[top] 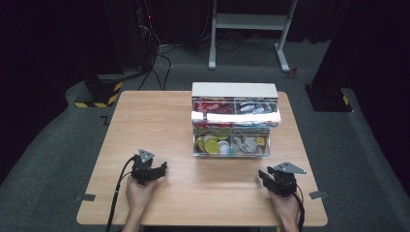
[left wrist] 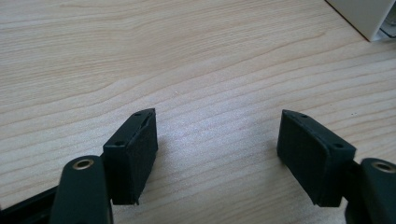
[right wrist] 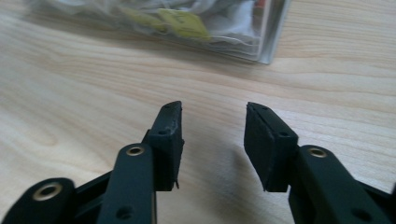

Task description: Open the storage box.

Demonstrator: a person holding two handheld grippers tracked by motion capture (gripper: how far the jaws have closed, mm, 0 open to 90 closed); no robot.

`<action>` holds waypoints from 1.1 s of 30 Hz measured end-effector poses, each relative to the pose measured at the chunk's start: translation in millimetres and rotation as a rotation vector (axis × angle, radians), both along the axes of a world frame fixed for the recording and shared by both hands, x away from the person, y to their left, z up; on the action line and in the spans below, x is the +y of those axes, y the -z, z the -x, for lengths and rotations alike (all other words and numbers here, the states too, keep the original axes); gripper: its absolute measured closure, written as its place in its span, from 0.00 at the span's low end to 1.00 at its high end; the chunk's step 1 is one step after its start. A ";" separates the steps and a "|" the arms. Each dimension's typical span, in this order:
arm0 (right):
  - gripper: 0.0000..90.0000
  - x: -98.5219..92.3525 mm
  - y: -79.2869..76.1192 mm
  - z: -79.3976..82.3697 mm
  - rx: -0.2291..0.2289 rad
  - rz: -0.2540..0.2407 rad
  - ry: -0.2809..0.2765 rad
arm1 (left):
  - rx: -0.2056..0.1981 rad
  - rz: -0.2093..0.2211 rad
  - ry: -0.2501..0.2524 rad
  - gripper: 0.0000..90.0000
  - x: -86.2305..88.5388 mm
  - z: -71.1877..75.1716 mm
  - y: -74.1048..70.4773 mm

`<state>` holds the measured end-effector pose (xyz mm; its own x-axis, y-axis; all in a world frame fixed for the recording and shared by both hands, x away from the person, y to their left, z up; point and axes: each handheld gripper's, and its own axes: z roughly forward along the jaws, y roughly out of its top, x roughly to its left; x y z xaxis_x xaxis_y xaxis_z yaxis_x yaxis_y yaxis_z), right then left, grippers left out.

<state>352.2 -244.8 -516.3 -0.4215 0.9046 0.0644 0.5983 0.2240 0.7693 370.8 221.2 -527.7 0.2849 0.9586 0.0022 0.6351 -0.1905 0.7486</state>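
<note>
On the wooden table (top: 145, 121) stands a clear tiered box (top: 235, 90) with a white top. Its lower front compartments hold round yellow, green and white capsules (top: 212, 144) and small packets; red and white sachets lie in the upper tier. My left gripper (top: 163, 168) rests near the front left of the table, held by a hand, its jaws wide apart over bare wood (left wrist: 217, 116). My right gripper (top: 262, 175) sits at the front right, pointing toward the box. Its jaws stand partly apart with nothing between them (right wrist: 214, 107), and the box's clear corner (right wrist: 268, 37) lies just ahead.
A white corner of the box (left wrist: 369, 16) shows at the top right of the left gripper view. Behind the table are a white metal frame (top: 246, 21), cables on the grey floor and black stands with yellow-striped bases (top: 99, 92).
</note>
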 end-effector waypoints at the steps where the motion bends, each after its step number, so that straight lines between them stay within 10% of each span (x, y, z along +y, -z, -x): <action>1: 0.65 0.4 -0.7 1.0 -0.004 0.004 -0.012 | 0.000 0.000 0.000 0.33 0.0 0.0 0.0; 33: 0.67 16.9 -51.2 8.6 -0.093 -0.059 -0.182 | 0.000 -0.001 0.004 0.32 0.0 0.1 0.0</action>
<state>343.6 -227.9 -465.1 -0.5844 0.8086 0.0680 0.4779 0.2752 0.8342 370.7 221.2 -527.7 0.2888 0.9574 0.0028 0.6346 -0.1936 0.7482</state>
